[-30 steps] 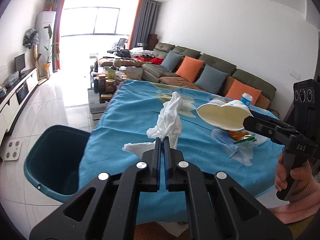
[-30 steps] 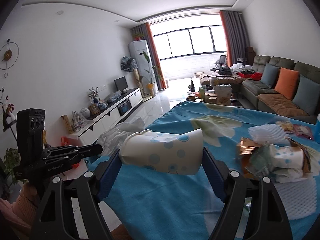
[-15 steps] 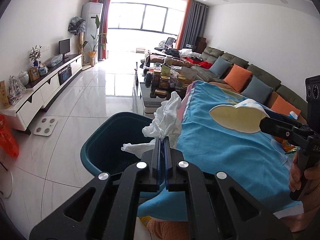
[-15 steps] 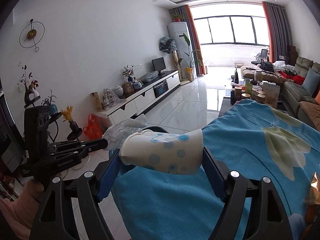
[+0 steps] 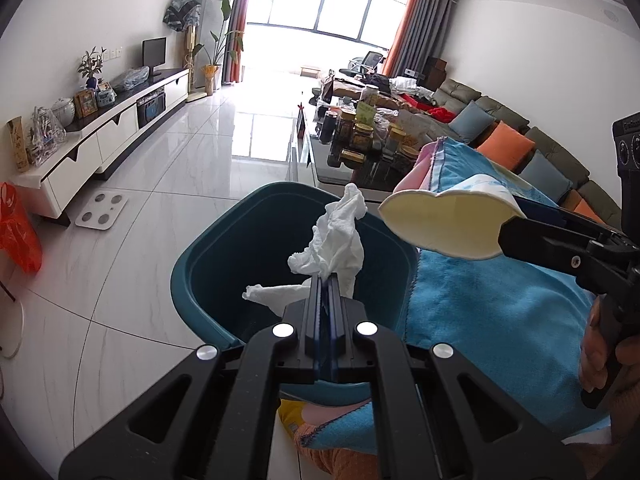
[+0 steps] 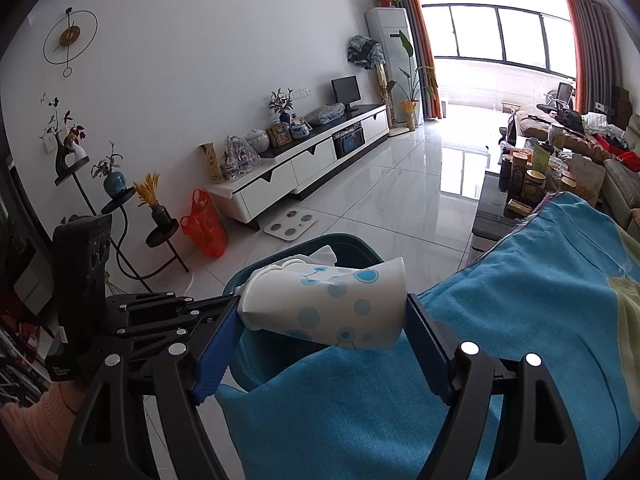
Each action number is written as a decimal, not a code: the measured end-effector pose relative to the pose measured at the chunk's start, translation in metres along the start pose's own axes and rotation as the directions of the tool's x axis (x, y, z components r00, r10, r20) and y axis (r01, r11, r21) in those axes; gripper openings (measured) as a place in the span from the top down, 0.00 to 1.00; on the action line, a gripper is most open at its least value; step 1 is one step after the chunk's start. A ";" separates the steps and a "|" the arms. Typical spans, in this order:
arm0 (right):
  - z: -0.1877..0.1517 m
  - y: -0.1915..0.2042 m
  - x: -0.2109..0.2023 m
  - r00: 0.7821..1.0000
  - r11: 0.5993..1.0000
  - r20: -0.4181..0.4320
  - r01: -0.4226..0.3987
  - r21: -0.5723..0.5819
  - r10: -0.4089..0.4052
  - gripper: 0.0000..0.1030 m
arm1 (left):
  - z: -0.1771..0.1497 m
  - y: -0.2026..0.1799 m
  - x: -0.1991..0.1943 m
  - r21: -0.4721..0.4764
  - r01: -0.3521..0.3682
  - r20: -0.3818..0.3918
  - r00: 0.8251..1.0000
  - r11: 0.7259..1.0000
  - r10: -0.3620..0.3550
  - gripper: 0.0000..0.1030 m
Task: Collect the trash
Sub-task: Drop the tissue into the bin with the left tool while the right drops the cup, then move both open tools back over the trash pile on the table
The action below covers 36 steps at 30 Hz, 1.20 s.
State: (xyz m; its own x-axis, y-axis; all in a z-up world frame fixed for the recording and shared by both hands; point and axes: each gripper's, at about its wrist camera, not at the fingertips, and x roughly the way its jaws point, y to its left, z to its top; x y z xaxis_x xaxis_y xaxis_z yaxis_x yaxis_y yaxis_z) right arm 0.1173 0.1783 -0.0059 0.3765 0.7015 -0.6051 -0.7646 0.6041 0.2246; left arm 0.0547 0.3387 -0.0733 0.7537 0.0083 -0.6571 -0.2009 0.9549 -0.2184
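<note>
Left wrist view: my left claw [image 5: 325,280] pinches the crumpled tissue [image 5: 336,240] over the teal bin [image 5: 192,276]; my right claw [image 6: 324,320] clamps the paper cup [image 6: 332,304] at the rim. I'd centre both before letting go.

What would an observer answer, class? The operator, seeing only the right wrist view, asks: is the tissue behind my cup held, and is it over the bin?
Observer: Yes. The left gripper is shut on the tissue, which hangs over the teal bin.
Operator: What does my cup's mouth look like?
Observer: The paper cup in the right gripper has a squashed mouth; nothing shows inside.
Operator: Is that mouth past the table?
Observer: Yes, it juts past the blue tablecloth, toward the bin.
</note>
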 end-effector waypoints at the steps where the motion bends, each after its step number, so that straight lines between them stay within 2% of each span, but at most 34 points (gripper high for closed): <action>1: 0.001 0.001 0.006 1.000 1.000 -0.009 -0.001 -0.001 0.001 0.25 | 0.001 0.002 0.004 -0.004 -0.004 -0.005 1.000 1.000 0.003 0.97; 10: 0.007 0.000 0.045 0.995 0.999 -0.097 -0.017 0.033 0.020 0.25 | -0.008 0.000 0.039 -0.054 -0.033 -0.049 0.998 0.998 0.031 0.95; 13: 0.009 0.000 0.051 0.994 0.999 -0.110 -0.016 0.044 0.021 0.25 | -0.008 0.001 0.046 -0.074 -0.040 -0.052 0.998 0.996 0.036 0.80; 16: 0.009 -0.003 0.052 0.993 0.997 -0.113 -0.020 0.068 0.027 0.21 | -0.013 0.001 0.044 -0.091 -0.051 -0.038 0.998 0.995 0.048 0.77; 20: 0.008 -0.007 0.048 0.995 0.996 -0.097 -0.018 0.088 0.027 0.21 | -0.015 0.003 0.031 -0.101 -0.072 -0.006 0.997 0.992 0.072 0.74; 26: 0.001 -0.005 0.021 0.998 0.996 -0.053 -0.021 0.083 0.025 0.21 | -0.016 -0.010 -0.006 -0.063 -0.072 0.079 0.994 0.995 0.077 0.62; 30: -0.009 -0.006 -0.016 1.000 0.998 0.006 -0.001 0.067 0.001 0.21 | -0.016 -0.035 -0.033 0.003 -0.021 0.141 0.990 1.000 0.021 0.50; 36: -0.030 -0.021 -0.087 0.991 0.993 0.102 0.082 0.088 -0.091 0.21 | -0.018 -0.095 -0.049 0.124 0.124 0.166 0.976 0.984 -0.144 0.45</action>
State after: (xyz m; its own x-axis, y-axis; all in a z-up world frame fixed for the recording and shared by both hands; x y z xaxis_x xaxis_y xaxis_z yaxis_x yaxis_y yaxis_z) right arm 0.0850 0.0935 0.0188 0.4955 0.6788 -0.5420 -0.6820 0.6904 0.2411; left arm 0.0253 0.2421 -0.0330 0.8681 -0.0802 -0.4898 -0.0266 0.9779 -0.2073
